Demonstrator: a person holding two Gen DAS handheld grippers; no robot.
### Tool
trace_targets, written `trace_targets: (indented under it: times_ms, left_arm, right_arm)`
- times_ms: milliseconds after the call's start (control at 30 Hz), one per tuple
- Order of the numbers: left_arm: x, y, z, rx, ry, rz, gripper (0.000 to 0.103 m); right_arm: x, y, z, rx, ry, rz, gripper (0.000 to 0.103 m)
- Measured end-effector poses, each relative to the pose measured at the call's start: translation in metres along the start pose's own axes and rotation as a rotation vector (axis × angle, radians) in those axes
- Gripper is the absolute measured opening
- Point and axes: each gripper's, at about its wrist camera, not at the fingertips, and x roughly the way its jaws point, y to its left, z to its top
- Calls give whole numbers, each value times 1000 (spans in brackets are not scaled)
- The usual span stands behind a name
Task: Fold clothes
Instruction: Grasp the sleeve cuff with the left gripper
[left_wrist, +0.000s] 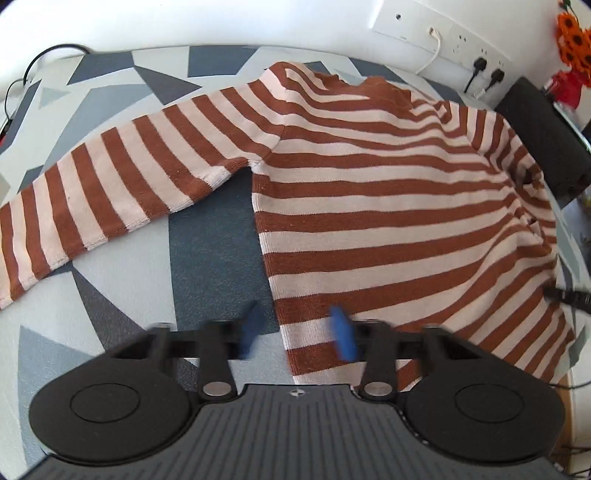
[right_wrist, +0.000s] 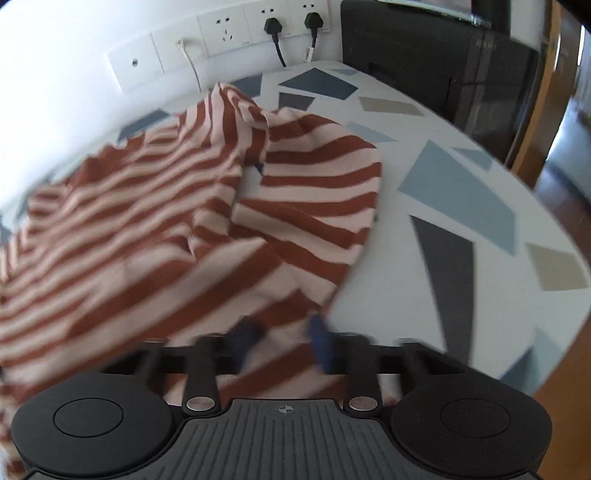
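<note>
**Sweater folding: status at start of first fold**

Table (left_wrist: 122, 280): the patterned top carries one garment and serves as the folding surface.

Sweater (left_wrist: 388, 206): the striped sweater lies spread on the table, body mostly flat, collar toward the wall and bottom hem toward the grippers. No fold of the body is visible. By this layout, the task is judged to be at an early stage.

Sleeves: one sleeve (left_wrist: 110, 192) lies stretched out flat to the side, away from the body. The other sleeve (right_wrist: 321, 192) lies bunched and doubled back beside the body in the right wrist view. Neither sleeve is folded neatly onto the body.

Hem: the left hem corner (left_wrist: 306, 354) lies at the left gripper. In the right wrist view the hem area is blurred.

Left gripper (left_wrist: 297, 330): the jaws stand apart, astride the hem corner. No clamp on the cloth is visible.

Right gripper (right_wrist: 284, 336): the jaws stand apart with striped cloth between them, not visibly pinched.

Remaining work, as judged: grip the hem, fold the body, tuck in both sleeves, square the result.
</note>
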Motion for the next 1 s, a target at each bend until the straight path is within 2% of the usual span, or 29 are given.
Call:
trace_targets:
  times_ms: [133, 300, 367, 433, 467, 533, 567, 700, 767, 800, 833, 933, 1000]
  left_arm:
    - [-1, 7, -2, -22, -18, -9, 5]
    - [-8, 20, -2, -43, -46, -5, 4]
    - [-10, 29, -3, -59, -43, -27, 4]
    - [-11, 35, -3, -56, -30, -64, 5]
    - [-12, 39, -3, -59, -23, -69, 6]
    - [-15, 47, -3, -69, -9, -74, 17]
    - [-18, 53, -4, -83, -18, -69, 18]
    - [-33, 80, -10, -169, -60, -19, 30]
    - [-43, 96, -14, -215, -95, 31, 45]
    - [-48, 105, -17, -247, -122, 61, 60]
    - [-54, 115, -19, -280, -149, 90, 67]
    - [-71, 151, -32, -443, -208, 114, 68]
    - [-80, 177, -47, -590, -247, 119, 68]
  right_arm:
    - [-16, -4, -9, 20, 33, -6, 7]
    - [-37, 2, -32, 54, 99, -35, 6]
    - [-40, 6, -41, 61, 117, -52, 7]
    - [-42, 6, -46, 108, 115, -73, 15]
    - [-43, 6, -46, 140, 117, -76, 23]
    - [-49, 11, -39, 172, 98, -56, 26]
    - [-52, 16, -34, 167, 78, -48, 27]
    - [-63, 47, -6, 89, -4, -1, 30]
    - [-62, 63, 11, 64, -20, 51, 32]
    - [-59, 72, 19, 49, -25, 74, 34]
    - [-56, 81, 26, 32, -29, 96, 34]
    - [-44, 112, 44, -28, -30, 143, 36]
    - [-33, 135, 48, -65, -26, 161, 44]
